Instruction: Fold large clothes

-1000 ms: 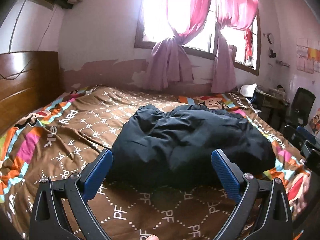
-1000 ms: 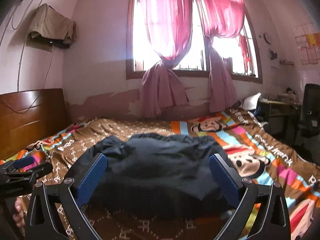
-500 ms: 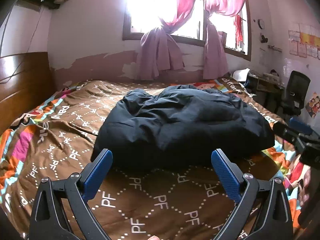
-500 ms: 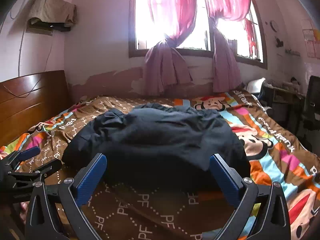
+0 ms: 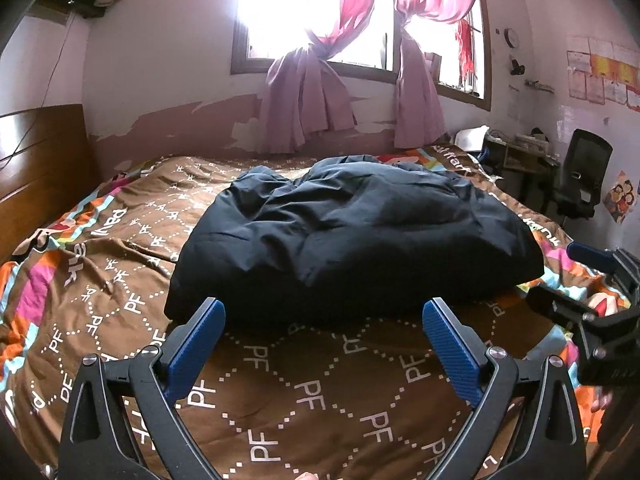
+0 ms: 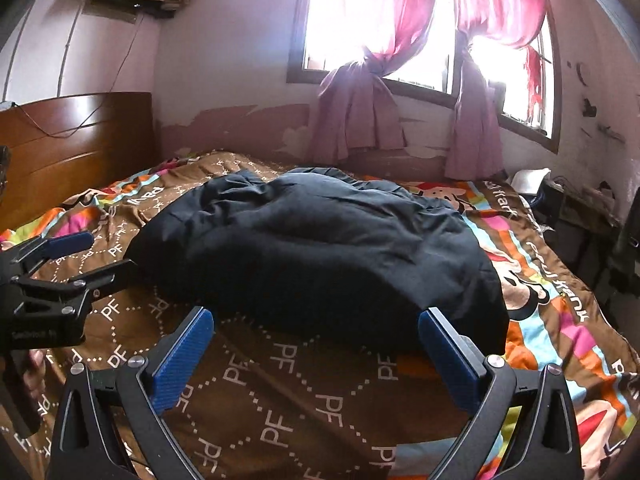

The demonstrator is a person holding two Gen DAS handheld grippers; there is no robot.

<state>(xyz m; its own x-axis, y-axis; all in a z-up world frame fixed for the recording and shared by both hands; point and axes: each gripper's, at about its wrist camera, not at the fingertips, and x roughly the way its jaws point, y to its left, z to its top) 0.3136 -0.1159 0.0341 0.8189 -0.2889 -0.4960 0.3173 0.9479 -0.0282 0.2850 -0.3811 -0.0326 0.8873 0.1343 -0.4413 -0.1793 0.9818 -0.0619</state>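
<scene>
A large dark navy garment point(image 5: 352, 240) lies bunched in a puffy heap on the bed; it also shows in the right wrist view point(image 6: 320, 252). My left gripper point(image 5: 324, 320) is open and empty, hovering just in front of the heap's near edge. My right gripper point(image 6: 316, 328) is open and empty, in front of the heap's near right part. The right gripper shows at the right edge of the left wrist view point(image 5: 576, 280). The left gripper shows at the left of the right wrist view point(image 6: 96, 256), near the garment's left corner.
The bed has a brown patterned cover point(image 5: 312, 392) with colourful borders. A wooden headboard point(image 6: 76, 136) stands at the left. A window with pink curtains point(image 5: 316, 80) is on the far wall. A desk and black chair point(image 5: 580, 176) stand at the right.
Both grippers have pulled back and lowered a little, so more of the brown cover shows in front of the garment. The garment has not moved. Both jaws stay open.
</scene>
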